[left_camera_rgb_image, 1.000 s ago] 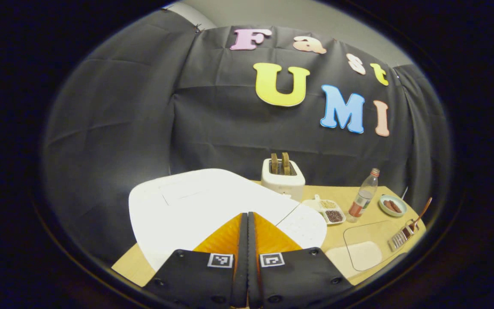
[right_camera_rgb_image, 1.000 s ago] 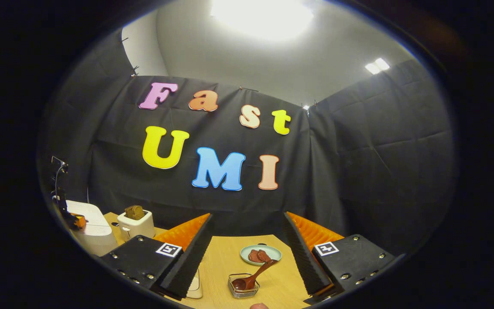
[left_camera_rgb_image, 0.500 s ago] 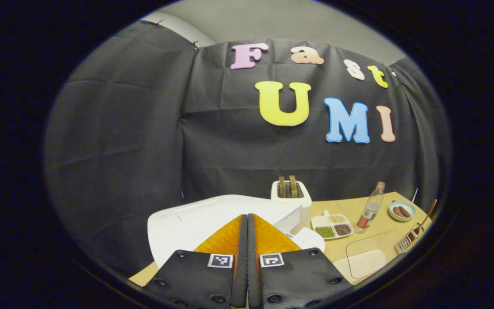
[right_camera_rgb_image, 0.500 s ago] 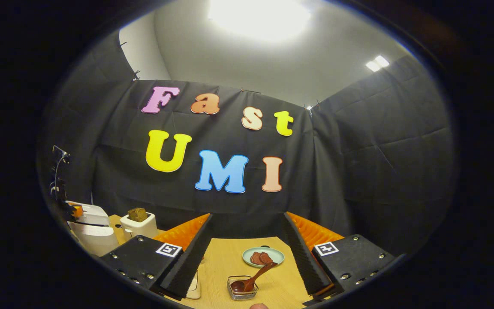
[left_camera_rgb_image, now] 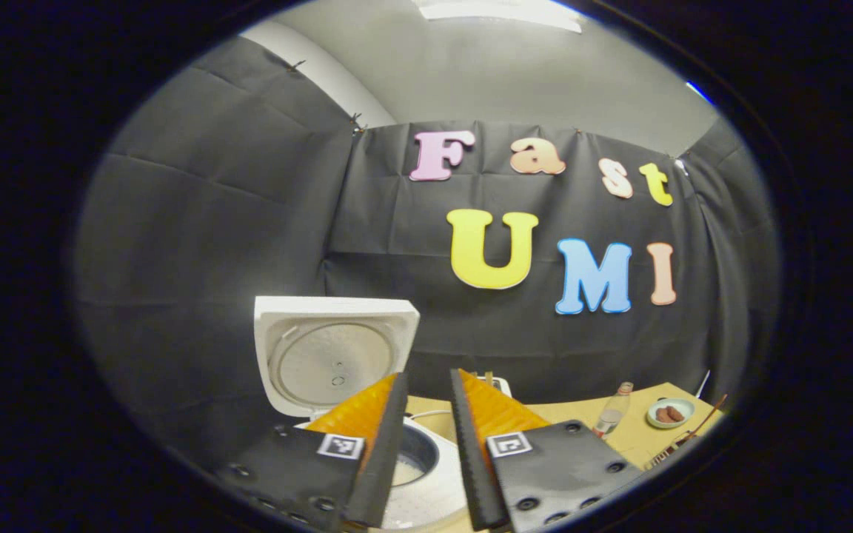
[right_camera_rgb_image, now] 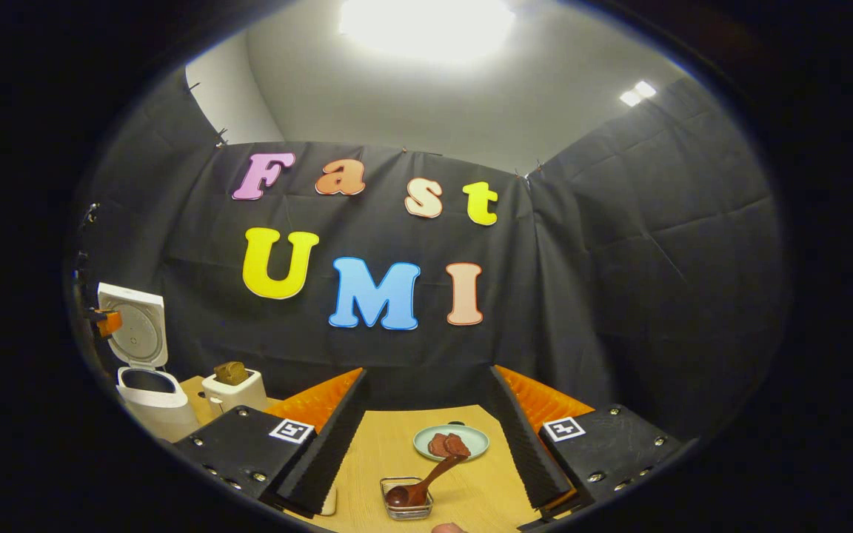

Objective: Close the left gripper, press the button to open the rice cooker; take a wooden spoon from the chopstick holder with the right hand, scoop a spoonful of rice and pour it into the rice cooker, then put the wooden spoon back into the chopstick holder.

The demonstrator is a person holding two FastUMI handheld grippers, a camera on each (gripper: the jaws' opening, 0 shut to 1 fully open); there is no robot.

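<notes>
The rice cooker [left_camera_rgb_image: 412, 474] stands open, its lid [left_camera_rgb_image: 332, 352] upright behind the pot. The left gripper [left_camera_rgb_image: 426, 451] hangs over it, fingers slightly parted, gripping nothing. The right gripper [right_camera_rgb_image: 426, 437] is spread wide above the chopstick holder [right_camera_rgb_image: 406, 499]. The wooden spoon [right_camera_rgb_image: 420, 483] sits bowl-down in it, handle slanting up toward the plate [right_camera_rgb_image: 450, 442].

Left tongs [left_camera_rgb_image: 426, 444] slightly parted, right tongs [right_camera_rgb_image: 426, 437] wide.

Black cloth walls [right_camera_rgb_image: 619, 281], wooden table [right_camera_rgb_image: 389, 451], bright ceiling light [right_camera_rgb_image: 426, 22].
</notes>
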